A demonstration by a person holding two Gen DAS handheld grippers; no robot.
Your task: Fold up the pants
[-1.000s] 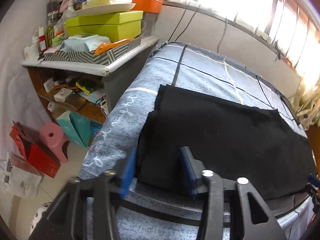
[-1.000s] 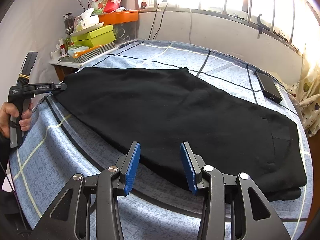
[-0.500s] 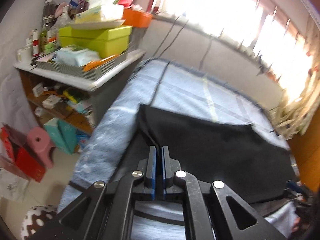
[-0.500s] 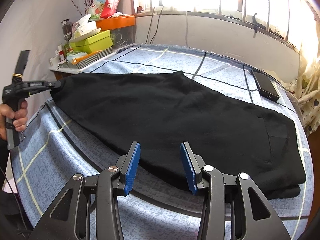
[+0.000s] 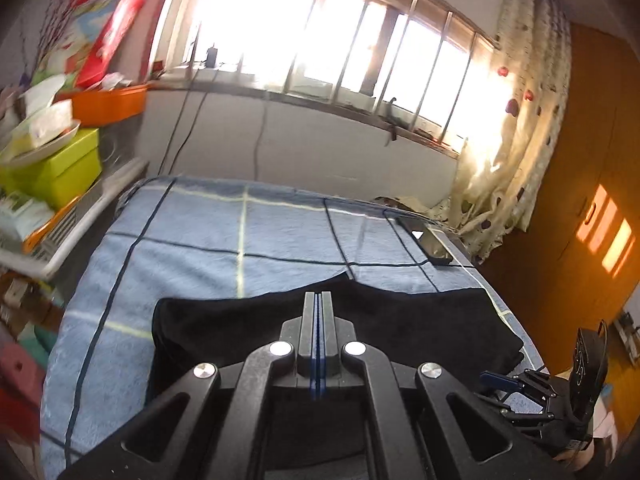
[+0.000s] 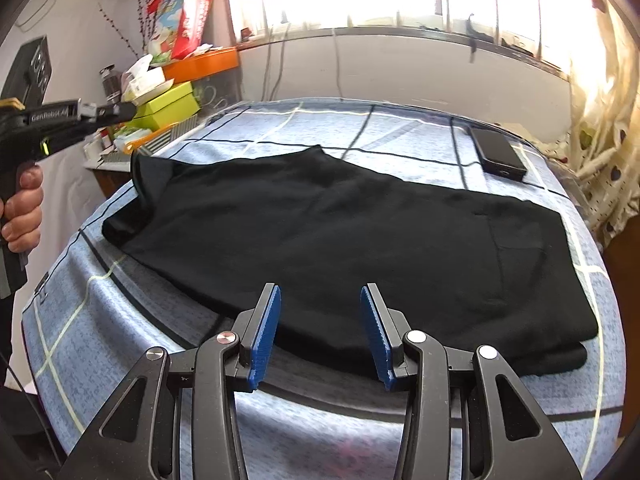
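Fingers (image 6: pixel 132 110) of the "GenRobot.AI" left gripper (image 5: pixel 317 300) pinch black pants (image 6: pixel 360 232).

strong backlight from window (image 5: pixel 304 40) blown out; left view's left edge motion-blurred; fisheye bending, dark corners.

black pants (image 6: pixel 360 232) on bed (image 6: pixel 120 320), right claw (image 6: pixel 320 332) agape

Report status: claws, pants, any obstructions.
Left claw shut on pants leg end, lifting it. Right claw open at near edge. Phone beyond pants.
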